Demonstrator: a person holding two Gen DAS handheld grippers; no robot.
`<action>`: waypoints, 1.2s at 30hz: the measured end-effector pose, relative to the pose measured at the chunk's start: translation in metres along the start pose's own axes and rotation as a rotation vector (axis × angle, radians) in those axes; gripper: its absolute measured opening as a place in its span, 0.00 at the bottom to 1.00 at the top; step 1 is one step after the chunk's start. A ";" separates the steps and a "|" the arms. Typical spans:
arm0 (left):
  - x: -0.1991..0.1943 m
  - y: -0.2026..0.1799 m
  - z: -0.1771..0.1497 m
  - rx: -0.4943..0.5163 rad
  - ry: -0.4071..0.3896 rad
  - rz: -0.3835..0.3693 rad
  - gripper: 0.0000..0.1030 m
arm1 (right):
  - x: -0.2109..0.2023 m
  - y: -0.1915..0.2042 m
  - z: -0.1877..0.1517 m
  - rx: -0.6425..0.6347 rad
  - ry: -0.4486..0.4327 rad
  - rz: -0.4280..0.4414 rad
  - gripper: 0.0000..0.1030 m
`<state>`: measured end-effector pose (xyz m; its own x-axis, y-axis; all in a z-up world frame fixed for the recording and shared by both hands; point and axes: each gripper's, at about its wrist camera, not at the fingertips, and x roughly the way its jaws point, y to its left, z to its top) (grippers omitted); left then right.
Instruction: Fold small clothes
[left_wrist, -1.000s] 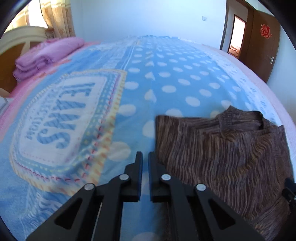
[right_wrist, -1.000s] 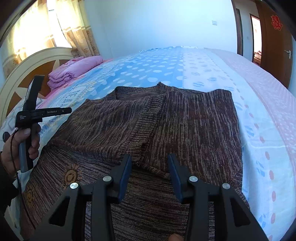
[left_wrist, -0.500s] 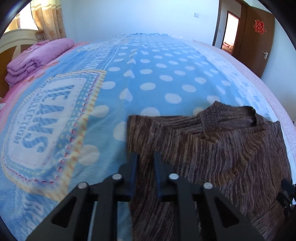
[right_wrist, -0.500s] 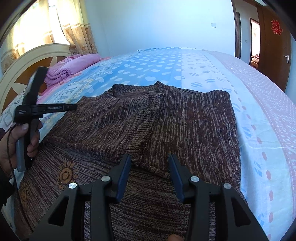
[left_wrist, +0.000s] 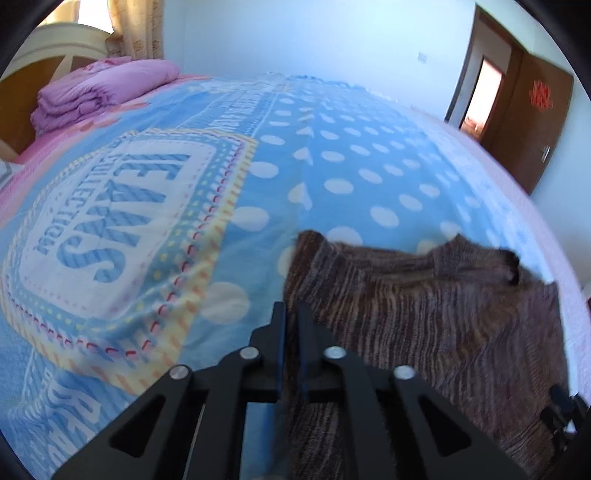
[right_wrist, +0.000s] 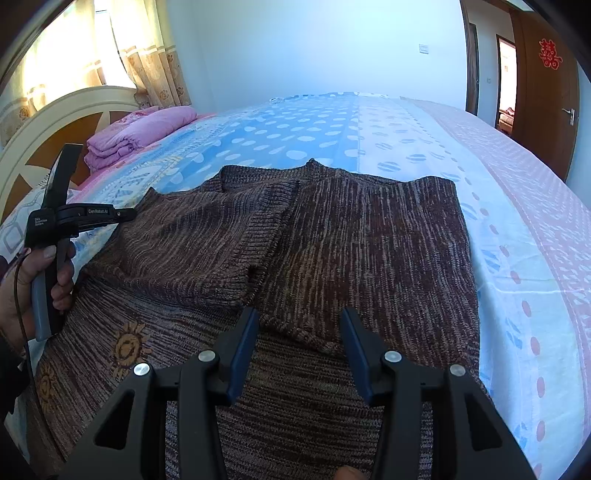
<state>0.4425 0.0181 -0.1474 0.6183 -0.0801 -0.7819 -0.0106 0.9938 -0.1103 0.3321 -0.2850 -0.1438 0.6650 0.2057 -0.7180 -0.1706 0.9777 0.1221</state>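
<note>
A brown striped knit sweater (right_wrist: 332, 236) lies on the bed with both sleeves folded in over its front; sun motifs show near its hem. In the left wrist view the sweater (left_wrist: 443, 325) has its left edge pinched and lifted between my left gripper (left_wrist: 291, 317), which is shut on it. From the right wrist view the left gripper (right_wrist: 125, 214) sits at the sweater's left shoulder edge, held by a hand. My right gripper (right_wrist: 299, 325) is open, hovering just above the sweater's middle near the sleeve cuffs, holding nothing.
The bed is covered by a blue polka-dot blanket (left_wrist: 332, 162) with a printed label patch (left_wrist: 118, 229). A folded pink quilt (right_wrist: 140, 129) lies by the headboard (right_wrist: 55, 122). A brown door (right_wrist: 546, 92) stands at the right.
My left gripper moved onto the sweater's left edge, closed on it, and has lifted the edge. My right gripper has stayed open and nearly still over the sweater.
</note>
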 end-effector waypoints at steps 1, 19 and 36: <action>0.000 -0.004 0.000 0.017 0.016 0.016 0.17 | 0.001 0.000 0.000 -0.001 0.003 0.000 0.48; -0.050 0.017 -0.075 0.179 -0.007 0.236 0.67 | 0.028 0.058 0.020 -0.101 0.069 0.176 0.53; -0.049 0.025 -0.076 0.117 -0.014 0.249 0.86 | 0.036 -0.086 0.059 0.124 0.121 0.069 0.36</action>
<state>0.3518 0.0408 -0.1586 0.6191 0.1684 -0.7671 -0.0738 0.9849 0.1566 0.4134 -0.3593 -0.1398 0.5614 0.2729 -0.7813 -0.1168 0.9608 0.2516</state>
